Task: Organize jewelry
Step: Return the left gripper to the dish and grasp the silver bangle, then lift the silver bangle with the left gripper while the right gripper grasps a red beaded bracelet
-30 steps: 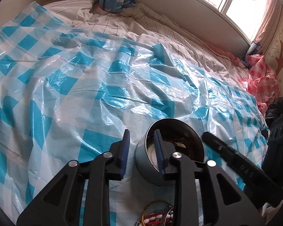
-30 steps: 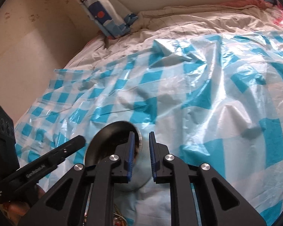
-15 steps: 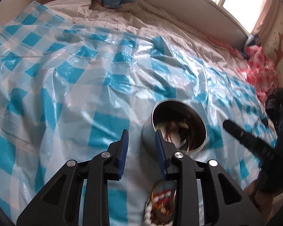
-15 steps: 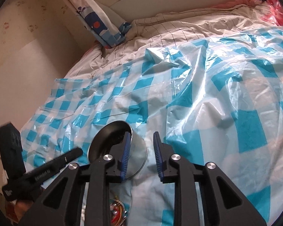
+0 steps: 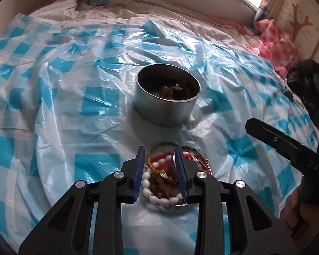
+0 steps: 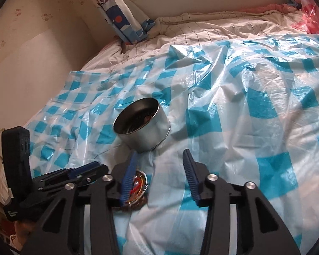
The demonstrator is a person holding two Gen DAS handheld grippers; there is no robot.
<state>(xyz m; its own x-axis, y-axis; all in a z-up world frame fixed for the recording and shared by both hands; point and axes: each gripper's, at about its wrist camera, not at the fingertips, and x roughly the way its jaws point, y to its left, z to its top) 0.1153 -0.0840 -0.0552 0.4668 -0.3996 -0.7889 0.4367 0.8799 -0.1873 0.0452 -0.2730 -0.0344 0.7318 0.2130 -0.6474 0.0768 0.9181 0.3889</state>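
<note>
Both fingers' gaps empty, right gripper (image 6: 159, 159) just widened; only left gripper (image 5: 159, 148) view shows white beads (image 5: 157, 197).

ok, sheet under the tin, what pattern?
Blue-and-white checks on the plastic sheet under the tin; right wrist view shows it best.

Both wrist cameras look steeply down, close over the bed, sharing the metal tin (image 5: 167, 97) and checked sheet (image 6: 233, 110).

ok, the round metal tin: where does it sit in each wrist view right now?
Left wrist: metal tin centre frame, upright, beyond the left gripper.
Right wrist: tin left of centre, leaning in the picture, beyond the right gripper.
Shared landmark: the jewelry pile lies just nearer than the tin in both.
</note>
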